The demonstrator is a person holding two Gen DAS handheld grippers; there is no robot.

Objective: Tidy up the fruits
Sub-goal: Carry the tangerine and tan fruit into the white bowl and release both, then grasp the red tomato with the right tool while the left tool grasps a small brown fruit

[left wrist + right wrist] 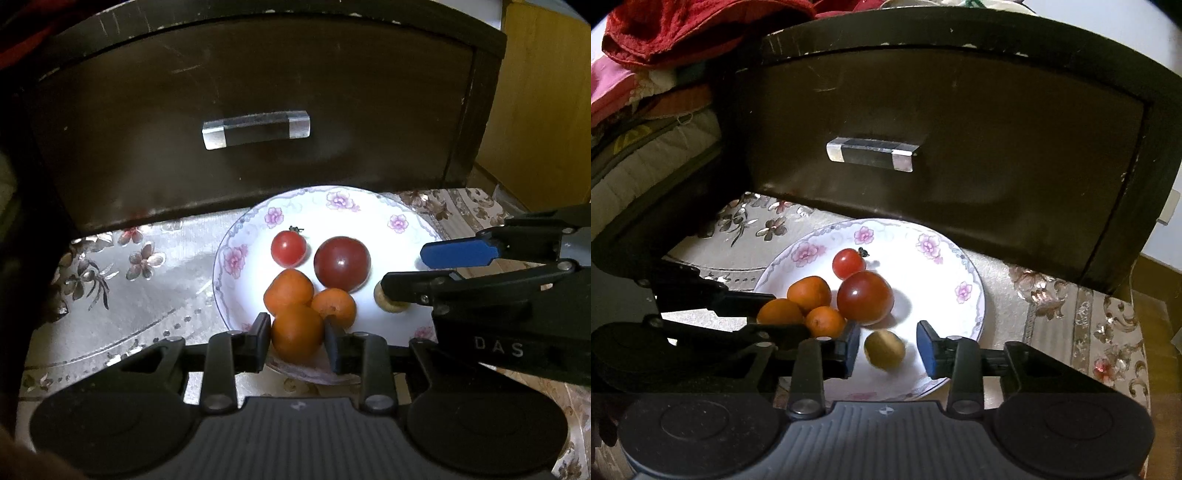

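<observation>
A white floral plate holds a small red tomato, a large dark red tomato and two loose orange fruits. My left gripper is shut on a third orange fruit at the plate's near rim. My right gripper is open. A small yellow-green fruit lies on the plate between its blue pads, with a gap on each side.
A dark wooden drawer front with a clear bar handle stands right behind the plate. A floral tablecloth covers the table. Folded fabrics with a red one on top are stacked at the far left. The table edge runs along the right.
</observation>
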